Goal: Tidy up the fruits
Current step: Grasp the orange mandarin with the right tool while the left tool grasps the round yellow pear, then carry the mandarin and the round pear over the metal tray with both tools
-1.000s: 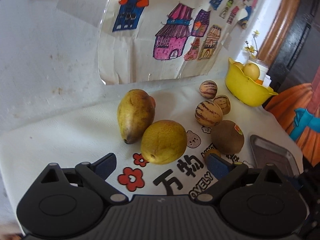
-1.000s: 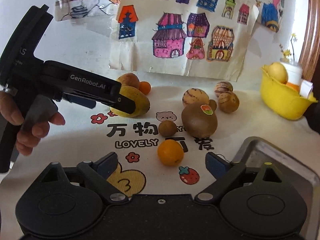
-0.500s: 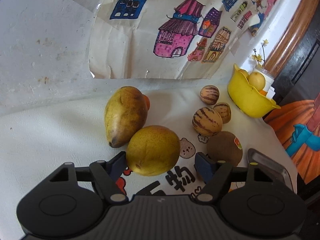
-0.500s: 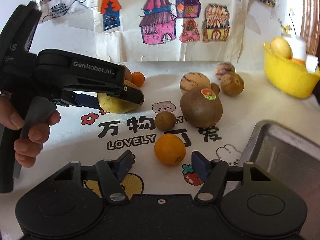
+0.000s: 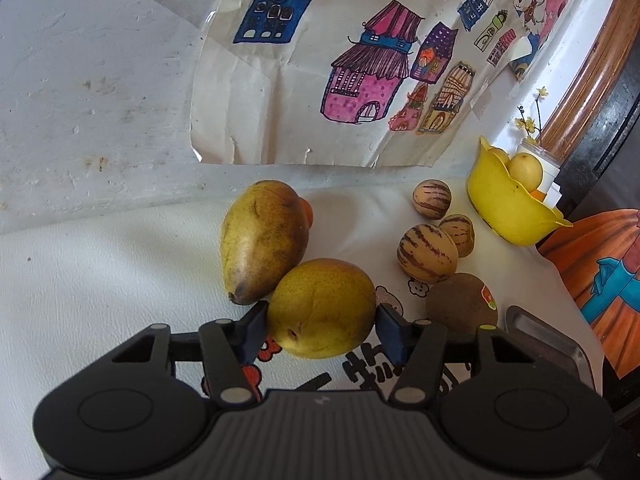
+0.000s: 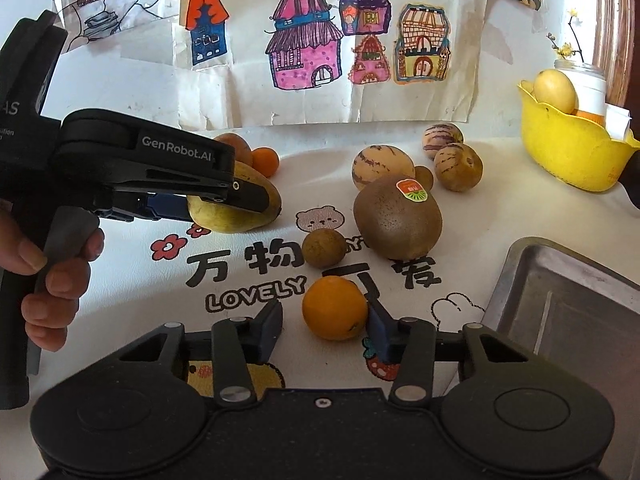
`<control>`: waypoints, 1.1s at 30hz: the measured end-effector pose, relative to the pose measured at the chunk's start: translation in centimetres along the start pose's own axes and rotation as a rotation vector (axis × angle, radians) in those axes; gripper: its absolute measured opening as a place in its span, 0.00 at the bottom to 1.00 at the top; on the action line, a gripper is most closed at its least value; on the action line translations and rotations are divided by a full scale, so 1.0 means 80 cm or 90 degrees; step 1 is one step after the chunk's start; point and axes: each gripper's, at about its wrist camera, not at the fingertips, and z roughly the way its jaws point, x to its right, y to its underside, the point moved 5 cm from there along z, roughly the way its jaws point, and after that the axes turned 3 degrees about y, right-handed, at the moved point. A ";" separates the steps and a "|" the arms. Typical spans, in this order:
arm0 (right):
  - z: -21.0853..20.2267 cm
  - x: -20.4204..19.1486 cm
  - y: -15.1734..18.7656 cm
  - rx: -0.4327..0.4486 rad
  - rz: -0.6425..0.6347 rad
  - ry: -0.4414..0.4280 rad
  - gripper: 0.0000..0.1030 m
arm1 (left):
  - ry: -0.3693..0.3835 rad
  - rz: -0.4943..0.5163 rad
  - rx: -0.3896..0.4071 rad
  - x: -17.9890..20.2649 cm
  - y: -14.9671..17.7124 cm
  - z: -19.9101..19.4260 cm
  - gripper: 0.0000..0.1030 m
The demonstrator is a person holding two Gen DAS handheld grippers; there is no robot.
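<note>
Both grippers have dropped toward the fruit with jaws closing: the left gripper [image 5: 322,320] now has its pads touching the yellow pear [image 5: 322,308] mid-mat. The right gripper [image 6: 325,326] brackets the orange [image 6: 334,307], one pad touching, the other just apart, beside the metal tray [image 6: 568,292] at the mat's right edge, likely its destination.

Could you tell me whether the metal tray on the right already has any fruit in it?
Empty as far as shown: the metal tray has a bare floor in the right wrist view, though its far right part is cut off.
</note>
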 end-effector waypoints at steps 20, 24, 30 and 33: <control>-0.019 -0.007 0.013 0.008 0.009 -0.009 0.35 | 0.061 0.059 0.002 0.008 0.039 -0.035 0.59; -0.032 -0.008 0.023 0.002 0.012 -0.017 0.35 | 0.092 0.050 -0.002 0.006 0.047 -0.044 0.59; -0.056 -0.003 0.037 0.005 0.022 -0.018 0.35 | 0.115 0.046 -0.003 0.007 0.059 -0.054 0.59; -0.067 -0.002 0.042 0.011 0.023 -0.017 0.35 | 0.120 0.049 -0.004 0.009 0.065 -0.058 0.58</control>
